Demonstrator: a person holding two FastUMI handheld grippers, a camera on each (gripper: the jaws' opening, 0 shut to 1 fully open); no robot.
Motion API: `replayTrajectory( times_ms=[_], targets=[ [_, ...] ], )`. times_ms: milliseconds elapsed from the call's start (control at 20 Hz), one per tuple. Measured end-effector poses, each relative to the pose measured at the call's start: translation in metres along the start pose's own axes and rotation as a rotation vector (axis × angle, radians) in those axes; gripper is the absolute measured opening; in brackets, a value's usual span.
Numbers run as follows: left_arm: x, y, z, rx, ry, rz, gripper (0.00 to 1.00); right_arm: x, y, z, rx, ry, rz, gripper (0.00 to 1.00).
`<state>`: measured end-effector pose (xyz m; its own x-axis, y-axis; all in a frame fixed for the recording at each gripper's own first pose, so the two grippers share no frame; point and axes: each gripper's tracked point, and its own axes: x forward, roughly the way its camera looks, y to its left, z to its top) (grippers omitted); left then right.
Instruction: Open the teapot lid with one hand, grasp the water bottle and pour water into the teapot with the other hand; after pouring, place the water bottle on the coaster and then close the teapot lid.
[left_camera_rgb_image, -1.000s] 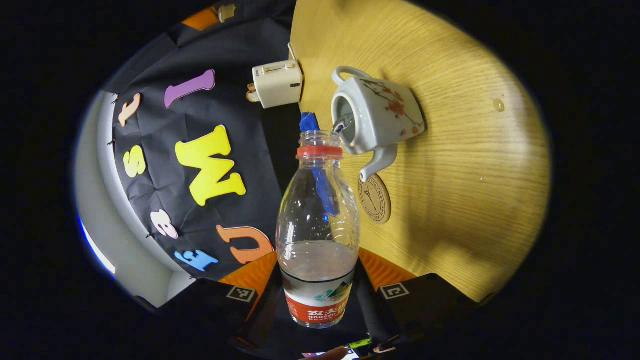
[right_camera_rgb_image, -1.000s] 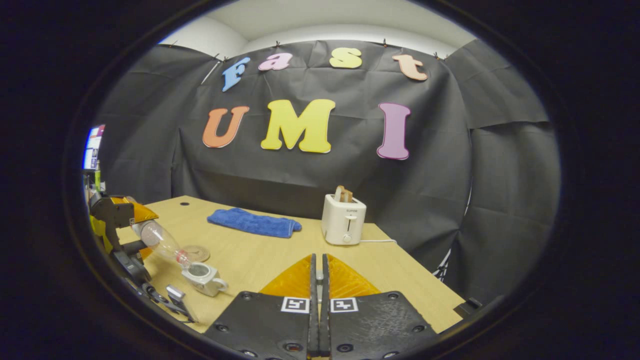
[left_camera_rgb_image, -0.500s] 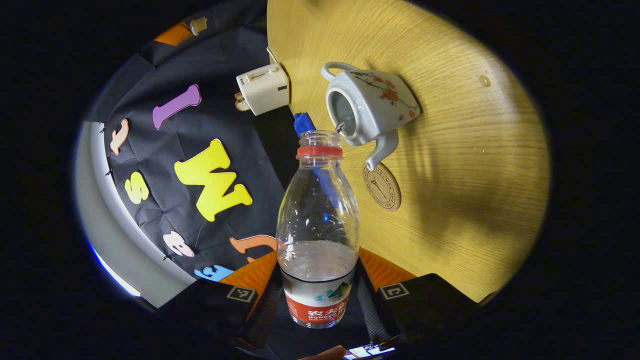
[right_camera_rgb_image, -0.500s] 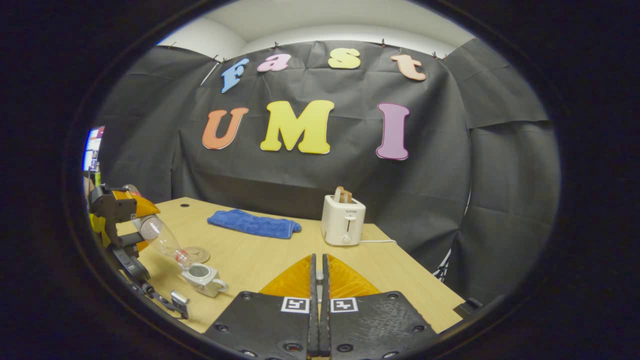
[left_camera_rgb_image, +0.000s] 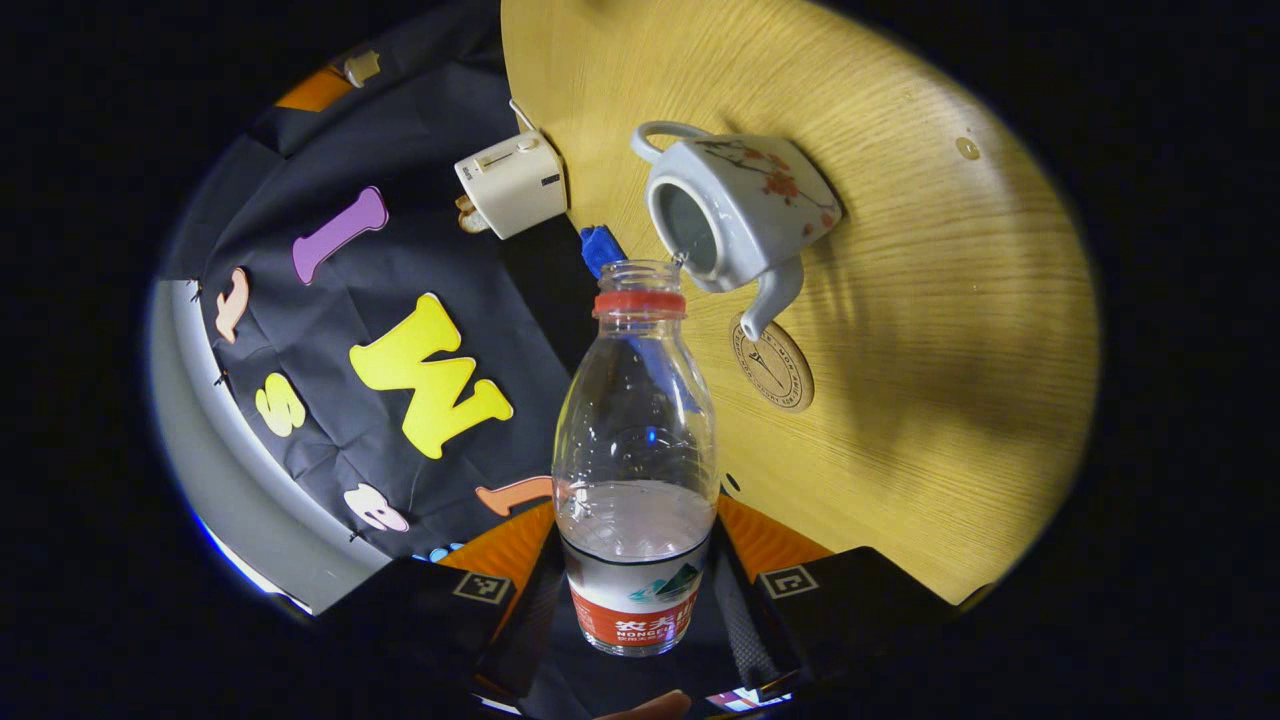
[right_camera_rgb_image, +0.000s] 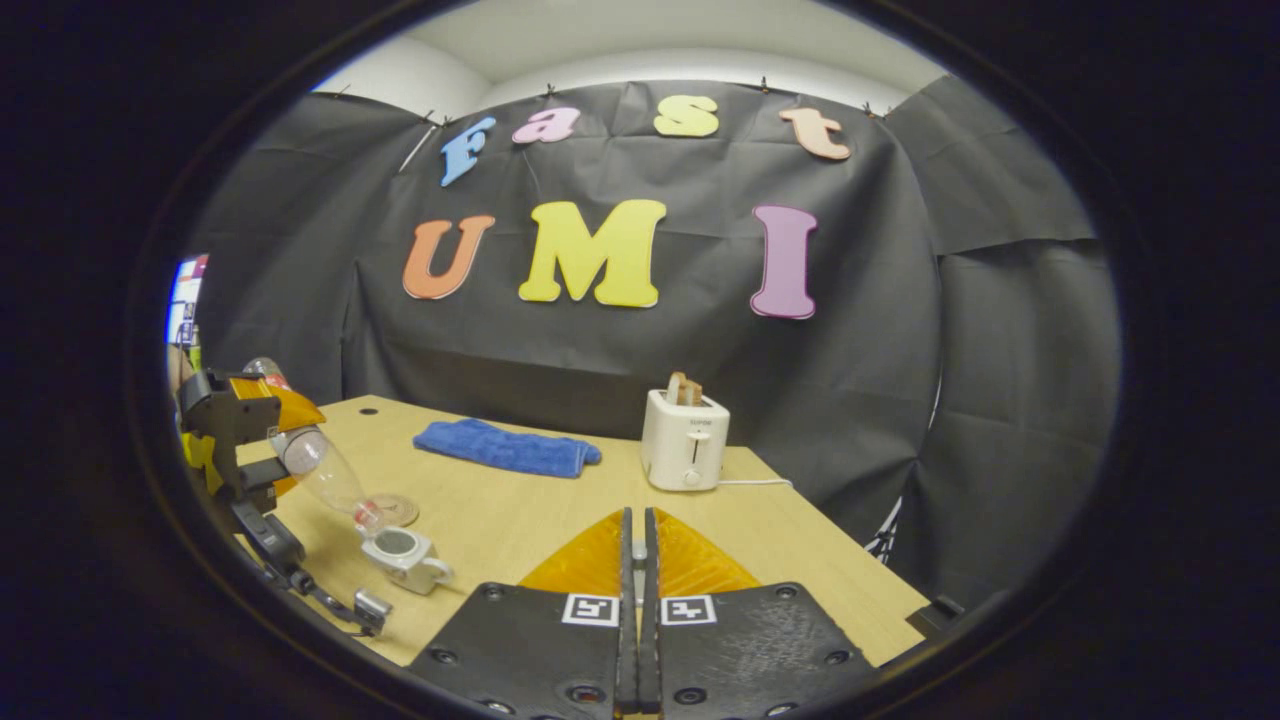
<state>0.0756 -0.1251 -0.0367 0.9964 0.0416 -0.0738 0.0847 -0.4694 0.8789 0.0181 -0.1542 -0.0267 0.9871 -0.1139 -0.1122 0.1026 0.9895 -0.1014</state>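
My left gripper (left_camera_rgb_image: 637, 560) is shut on a clear water bottle (left_camera_rgb_image: 636, 440) with a red neck ring and no cap. The bottle is tilted mouth-down toward the open white teapot (left_camera_rgb_image: 735, 215), and a thin trickle runs from its mouth into the opening. A round cork coaster (left_camera_rgb_image: 772, 352) lies just past the spout. In the right gripper view the left gripper (right_camera_rgb_image: 235, 440), the bottle (right_camera_rgb_image: 320, 475), the lidless teapot (right_camera_rgb_image: 405, 555) and the coaster (right_camera_rgb_image: 392, 510) sit at the far left. My right gripper (right_camera_rgb_image: 637, 560) is held high, shut on the teapot lid; a small pale bit shows between its fingers.
A white toaster (right_camera_rgb_image: 685, 445) with toast stands at the back of the wooden table (right_camera_rgb_image: 520, 520), its cord trailing right. A folded blue towel (right_camera_rgb_image: 508, 448) lies left of it. A water drop (left_camera_rgb_image: 967, 148) sits on the table beyond the teapot.
The left gripper has risen a little and tipped the bottle more steeply over the teapot. The right gripper has stayed still.
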Motion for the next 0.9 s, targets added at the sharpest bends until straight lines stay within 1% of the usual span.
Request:
replayTrajectory(
  times_ms=[50,100,150,200,250,300,350,400,450,500,550,650,700,800,850,900],
  targets=[
    [0.0,0.001,0.001,0.009,-0.001,0.001,0.75,0.0,0.0,0.001,-0.001,0.0,0.0,0.01],
    [0.0,0.004,0.002,0.017,0.0,0.0,0.79,-0.001,0.001,0.002,-0.002,-0.002,0.001,0.01],
    [0.001,0.005,0.003,0.025,-0.001,-0.001,0.75,-0.001,0.001,0.003,-0.003,-0.005,0.0,0.01],
    [0.001,0.005,0.005,0.033,0.001,-0.001,0.79,-0.002,0.0,0.003,-0.005,-0.007,0.0,0.01],
    [0.0,0.007,0.005,0.043,0.006,0.002,0.79,-0.002,0.0,0.003,-0.006,-0.008,-0.001,0.01],
    [-0.001,0.009,0.006,0.056,0.008,0.006,0.75,-0.001,0.0,0.003,-0.005,-0.008,-0.001,0.01],
    [-0.001,0.012,0.007,0.066,0.009,0.008,0.75,-0.002,-0.001,0.004,-0.004,-0.008,-0.002,0.01],
    [-0.001,0.012,0.007,0.075,0.009,0.009,0.79,-0.001,-0.002,0.003,-0.003,-0.007,-0.003,0.01],
    [-0.001,0.013,0.007,0.084,0.011,0.009,0.75,-0.001,-0.002,0.002,-0.003,-0.006,-0.004,0.01],
    [-0.002,0.014,0.009,0.091,0.008,0.007,0.79,-0.001,-0.002,0.003,-0.002,-0.005,-0.005,0.01],
    [-0.003,0.013,0.01,0.092,0.008,0.003,0.75,-0.002,-0.003,0.003,-0.002,-0.006,-0.005,0.01],
    [-0.005,0.014,0.012,0.094,0.006,0.002,0.75,-0.002,-0.004,0.003,-0.002,-0.007,-0.007,0.01],
    [-0.005,0.013,0.011,0.095,0.01,0.0,0.79,-0.002,-0.003,0.003,-0.002,-0.007,-0.007,0.01],
    [-0.004,0.014,0.01,0.099,0.01,-0.004,0.79,-0.002,-0.004,0.003,-0.002,-0.007,-0.007,0.01],
    [-0.004,0.014,0.008,0.098,0.016,-0.009,0.75,-0.003,-0.004,0.004,-0.001,-0.007,-0.007,0.01],
    [-0.004,0.015,0.008,0.098,0.018,-0.012,0.75,-0.003,-0.004,0.004,-0.002,-0.008,-0.006,0.01]
  ],
)
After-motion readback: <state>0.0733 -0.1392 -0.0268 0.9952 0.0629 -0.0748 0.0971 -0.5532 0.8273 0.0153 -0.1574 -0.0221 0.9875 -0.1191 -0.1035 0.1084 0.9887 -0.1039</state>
